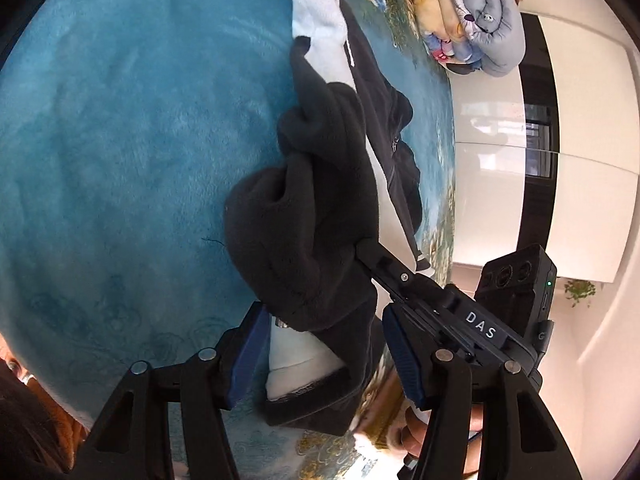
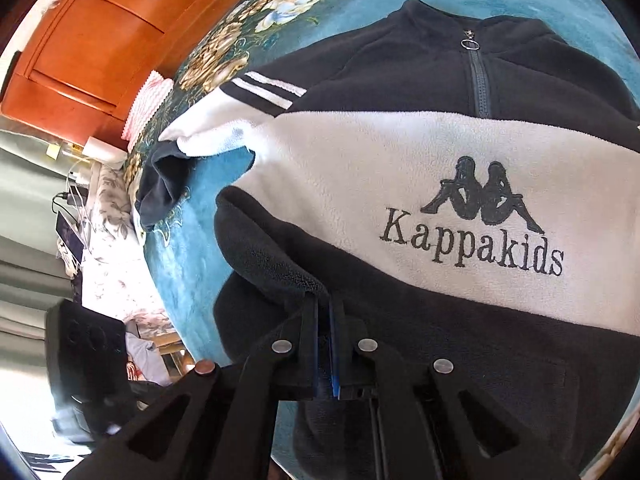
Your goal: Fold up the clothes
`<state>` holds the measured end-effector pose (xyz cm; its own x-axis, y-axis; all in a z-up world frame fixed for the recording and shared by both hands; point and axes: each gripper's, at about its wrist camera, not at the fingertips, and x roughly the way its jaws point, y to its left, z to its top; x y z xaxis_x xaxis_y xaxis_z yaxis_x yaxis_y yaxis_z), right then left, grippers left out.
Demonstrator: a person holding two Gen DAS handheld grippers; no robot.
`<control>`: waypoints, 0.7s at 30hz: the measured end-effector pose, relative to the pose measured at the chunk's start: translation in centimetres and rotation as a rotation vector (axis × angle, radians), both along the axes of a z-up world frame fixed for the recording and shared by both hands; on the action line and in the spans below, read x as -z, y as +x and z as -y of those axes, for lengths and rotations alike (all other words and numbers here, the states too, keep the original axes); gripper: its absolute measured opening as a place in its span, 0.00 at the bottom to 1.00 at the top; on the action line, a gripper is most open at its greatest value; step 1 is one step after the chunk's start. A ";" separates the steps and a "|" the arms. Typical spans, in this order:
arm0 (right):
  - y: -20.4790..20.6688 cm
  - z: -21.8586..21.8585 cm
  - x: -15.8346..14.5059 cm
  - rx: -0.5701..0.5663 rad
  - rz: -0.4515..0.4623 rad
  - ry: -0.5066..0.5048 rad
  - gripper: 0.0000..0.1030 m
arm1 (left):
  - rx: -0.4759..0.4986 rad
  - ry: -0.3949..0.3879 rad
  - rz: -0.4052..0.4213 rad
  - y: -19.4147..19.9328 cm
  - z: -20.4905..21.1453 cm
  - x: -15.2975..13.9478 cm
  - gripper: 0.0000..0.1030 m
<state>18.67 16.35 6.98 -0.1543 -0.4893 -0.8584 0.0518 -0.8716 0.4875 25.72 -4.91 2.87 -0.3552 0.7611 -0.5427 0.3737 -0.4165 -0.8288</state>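
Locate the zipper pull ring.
Right wrist view, upper right: the ring hangs at the fleece's black collar, above the white chest band, on the blue blanket.

Each claw [image 1: 324, 356] is matte black with round silver rivets, blue ribbed pads [image 1: 406, 350] and white "DAS" lettering.
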 end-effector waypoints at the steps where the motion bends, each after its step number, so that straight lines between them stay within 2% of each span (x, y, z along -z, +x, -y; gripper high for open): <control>1: 0.0 -0.2 0.0 0.007 0.006 -0.013 0.04 | -0.009 0.009 -0.002 0.0 0.0 0.0 0.57; 2: 0.0 -0.3 0.0 0.015 0.010 -0.022 0.04 | -0.009 0.001 -0.003 0.0 -0.1 0.0 0.51; 3: 0.0 -0.5 0.0 0.023 0.013 -0.030 0.04 | -0.010 -0.006 -0.004 0.0 -0.1 0.0 0.50; 5: -0.1 -0.8 0.0 0.040 0.021 -0.050 0.04 | -0.012 -0.026 -0.001 -0.1 -0.2 0.0 0.50; 7: -0.1 -1.0 -0.1 0.051 0.026 -0.074 0.04 | -0.025 -0.067 0.053 -0.4 0.1 0.6 0.50; 10: 0.0 -0.9 -0.4 0.045 0.021 -0.076 0.04 | -0.063 -0.008 0.058 -0.4 0.5 1.0 0.52; 13: 0.0 -0.6 -0.3 0.041 0.026 -0.081 0.04 | -0.083 0.005 0.028 -0.9 0.3 0.5 0.53; 16: 0.0 -0.3 -0.3 0.038 0.029 -0.076 0.04 | -0.073 0.019 0.009 -1.0 -0.2 0.2 0.49; 18: 0.0 -0.3 -0.3 0.033 0.026 -0.072 0.05 | -0.066 0.012 -0.008 -1.1 -0.4 -0.2 0.25; 21: 0.1 0.0 -0.3 0.026 0.029 -0.074 0.05 | -0.086 -0.015 -0.063 -0.9 0.3 -1.1 0.19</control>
<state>18.81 16.39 7.28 -0.1428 -0.5480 -0.8242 0.0147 -0.8338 0.5519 24.80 -5.17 3.96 -0.4529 0.7181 -0.5284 0.3562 -0.3976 -0.8456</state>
